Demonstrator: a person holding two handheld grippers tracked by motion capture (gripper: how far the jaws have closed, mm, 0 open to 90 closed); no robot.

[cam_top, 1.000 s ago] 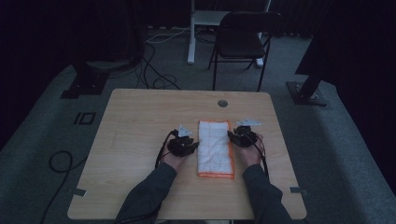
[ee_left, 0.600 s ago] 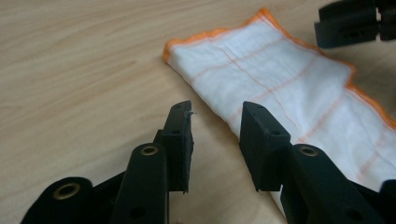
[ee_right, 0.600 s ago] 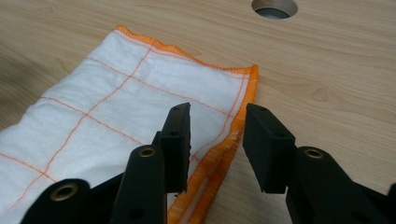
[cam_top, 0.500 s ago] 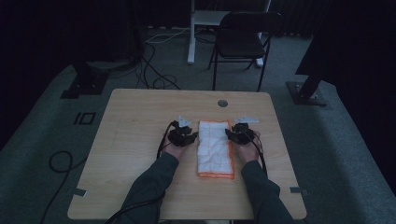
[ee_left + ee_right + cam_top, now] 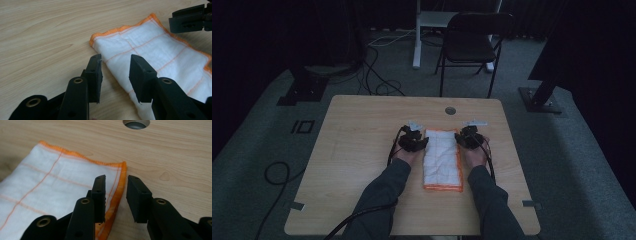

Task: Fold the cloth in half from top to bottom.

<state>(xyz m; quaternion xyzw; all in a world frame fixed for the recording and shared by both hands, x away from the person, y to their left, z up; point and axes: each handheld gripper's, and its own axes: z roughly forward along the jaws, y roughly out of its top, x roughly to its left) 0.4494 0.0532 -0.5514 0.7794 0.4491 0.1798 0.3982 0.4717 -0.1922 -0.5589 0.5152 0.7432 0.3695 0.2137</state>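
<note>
High view: a folded white cloth (image 5: 442, 159) with orange edging lies mid-counter (image 5: 362, 150), the left gripper (image 5: 414, 141) and right gripper (image 5: 469, 137) at its far corners.

Left gripper view: the fingers (image 5: 96, 75) stand apart astride the cloth's folded edge, having just been opening; nothing is pinched.

Right gripper view: the fingers (image 5: 98, 195) are apart over the orange hem (image 5: 119, 185), just closing, not yet clamped. Both should bite all layers evenly near the corners before lifting. No brand, label or writing is readable.
</note>
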